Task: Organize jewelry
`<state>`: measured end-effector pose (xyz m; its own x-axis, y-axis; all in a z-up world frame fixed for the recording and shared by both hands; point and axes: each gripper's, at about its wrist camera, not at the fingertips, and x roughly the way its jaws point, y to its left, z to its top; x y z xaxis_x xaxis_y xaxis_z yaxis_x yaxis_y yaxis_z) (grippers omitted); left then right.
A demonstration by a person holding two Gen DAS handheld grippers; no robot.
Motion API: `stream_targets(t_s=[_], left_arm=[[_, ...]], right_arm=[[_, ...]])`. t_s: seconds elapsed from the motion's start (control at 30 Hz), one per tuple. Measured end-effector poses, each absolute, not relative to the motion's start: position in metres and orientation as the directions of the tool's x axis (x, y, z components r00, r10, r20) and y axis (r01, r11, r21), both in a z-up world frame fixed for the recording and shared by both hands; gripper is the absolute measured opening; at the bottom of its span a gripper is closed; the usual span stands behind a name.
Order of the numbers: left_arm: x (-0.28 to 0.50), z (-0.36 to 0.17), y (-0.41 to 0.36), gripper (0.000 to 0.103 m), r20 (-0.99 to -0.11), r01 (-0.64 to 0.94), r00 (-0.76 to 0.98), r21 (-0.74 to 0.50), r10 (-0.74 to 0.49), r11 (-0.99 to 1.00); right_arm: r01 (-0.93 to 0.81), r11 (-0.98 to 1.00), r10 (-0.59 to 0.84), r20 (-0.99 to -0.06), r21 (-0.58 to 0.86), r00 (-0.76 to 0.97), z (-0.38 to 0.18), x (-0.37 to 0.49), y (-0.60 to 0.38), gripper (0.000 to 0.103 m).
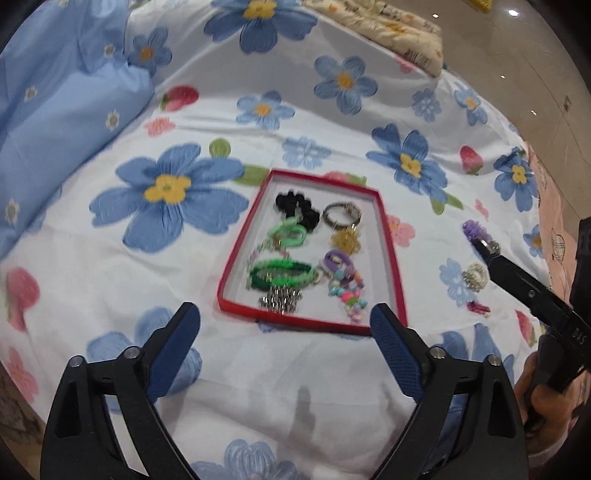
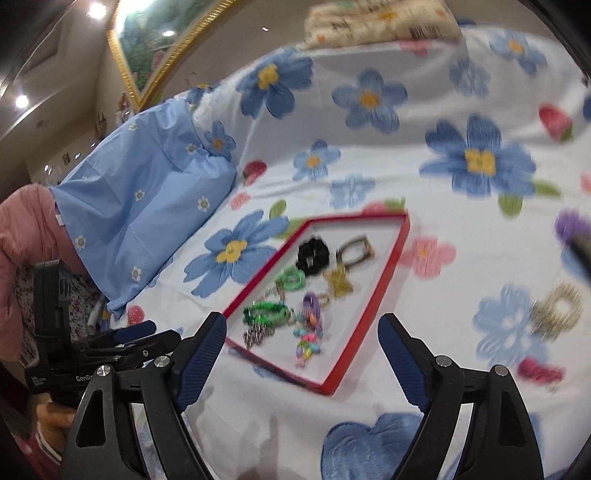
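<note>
A red-rimmed tray (image 1: 236, 273) (image 2: 369, 325) lies on the flowered bedsheet. It holds a black scrunchie (image 1: 295, 210), green hair ties (image 1: 284, 275), a bronze bangle (image 1: 341, 214), a gold flower piece (image 1: 345, 238), a purple tie and coloured beads (image 1: 347, 291). Outside it, to the right, lie a purple hair clip (image 1: 476, 232), a gold coil tie (image 1: 474, 277) (image 2: 557, 308) and a small magenta piece (image 1: 478, 307) (image 2: 541, 371). My left gripper (image 1: 284, 354) is open and empty, just before the tray. My right gripper (image 2: 303, 362) is open and empty; in the left wrist view its fingers (image 1: 517, 280) reach in from the right.
A blue pillow (image 1: 62, 129) (image 2: 147, 206) lies at the left. A folded cream quilt (image 1: 399, 33) sits at the far edge of the bed. The floor shows beyond the bed at the right. A gold-framed picture (image 2: 147, 48) hangs on the wall.
</note>
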<state>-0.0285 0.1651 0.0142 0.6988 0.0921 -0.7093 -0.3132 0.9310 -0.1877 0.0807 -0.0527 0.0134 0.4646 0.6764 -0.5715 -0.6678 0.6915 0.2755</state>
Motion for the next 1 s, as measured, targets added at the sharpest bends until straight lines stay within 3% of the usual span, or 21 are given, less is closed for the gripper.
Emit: stream_targets(t_s=[0.1,0.2,0.47,1.0], left_arm=[[-0.033,0.021,0.164,0.103,-0.689,-0.335,0.709,-0.142,0.150,0.932],[-0.035,0.011,0.164,0.103,-0.689,-0.378,0.691,-0.090,0.216,0.921],[-0.044,-0.022,0.163,0.103,-0.712,-0.416,0.664,-0.097,0.229,0.904],[-0.054,-0.029,0.132,0.103,-0.672,-0.382,0.688,-0.013,0.275,0.924]], right_arm=[[-0.698,0.686,0.671,-0.549,0.205,0.498,0.034,0.074,-0.052,0.103],[-0.710,0.687,0.654,-0.553,0.151,0.515,0.036,0.068,-0.047,0.103],[-0.681,0.718,0.616,-0.584,0.141,0.528,-0.011,0.059,-0.044,0.103],[-0.654,0.748,0.574,-0.603,0.111,0.554,-0.049,0.047,-0.053,0.103]])
